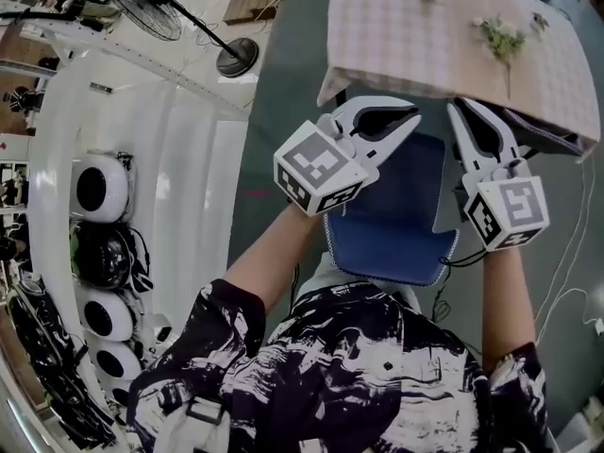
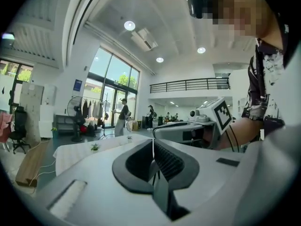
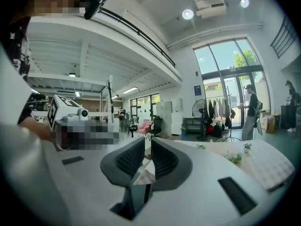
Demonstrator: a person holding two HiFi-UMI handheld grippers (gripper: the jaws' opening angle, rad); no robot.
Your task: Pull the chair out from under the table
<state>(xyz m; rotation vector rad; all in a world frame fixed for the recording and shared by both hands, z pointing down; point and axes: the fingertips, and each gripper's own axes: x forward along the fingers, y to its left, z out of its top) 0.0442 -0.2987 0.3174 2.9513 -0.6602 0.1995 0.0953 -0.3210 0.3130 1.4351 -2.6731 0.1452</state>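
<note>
My left gripper [image 1: 412, 119] and right gripper [image 1: 461, 109] held over the blue chair [image 1: 387, 226].
Left jaws together, right jaws all but together, nothing between either.

Pedestal fan [image 1: 142, 8] upper left; green sprigs [image 1: 500, 38] top right; white round devices [image 1: 99, 189] stacked left.

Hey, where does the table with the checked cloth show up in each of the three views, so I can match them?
Head view: the table fills the top right.
Left gripper view: the table sits lower left, small and farther off.
Right gripper view: the table sits lower right, near the edge.
Shared landmark: the standing fan, top left in the head view, left of centre, right of centre.
</note>
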